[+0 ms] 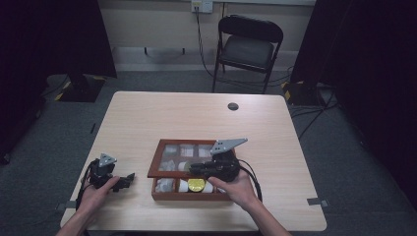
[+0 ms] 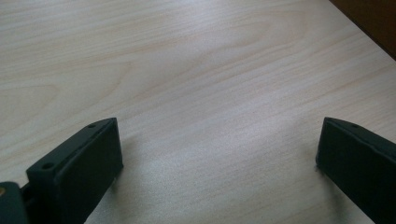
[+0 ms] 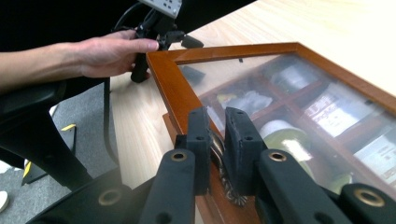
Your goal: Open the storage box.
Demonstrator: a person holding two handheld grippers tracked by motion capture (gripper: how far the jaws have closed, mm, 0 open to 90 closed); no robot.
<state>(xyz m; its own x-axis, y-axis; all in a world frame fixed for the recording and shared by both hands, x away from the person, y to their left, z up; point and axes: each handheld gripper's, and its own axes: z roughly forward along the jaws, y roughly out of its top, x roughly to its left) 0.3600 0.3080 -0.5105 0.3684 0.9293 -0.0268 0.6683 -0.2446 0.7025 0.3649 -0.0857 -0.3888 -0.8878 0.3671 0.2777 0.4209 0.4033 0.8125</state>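
One glass-lidded brown wooden box (image 1: 158, 162) at the counter's (image 1: 147, 118) six o'clock; two black hand-held tools; one black folding chair (image 1: 248, 46) at twelve.

Both black grippers (image 1: 129, 178) (image 1: 193, 169) carry grey three-cornered plates and trailing black cables.

You are working in a recording lab or studio, not a home. Black curtains (image 1: 49, 34) hang at the upper left and right of the frame, a lone folding chair (image 1: 248, 49) stands at top centre against a bare wall, cables (image 1: 305, 108) trail over grey carpet (taped at spots), and your light wooden bench (image 1: 196, 118) sits alone mid-frame.
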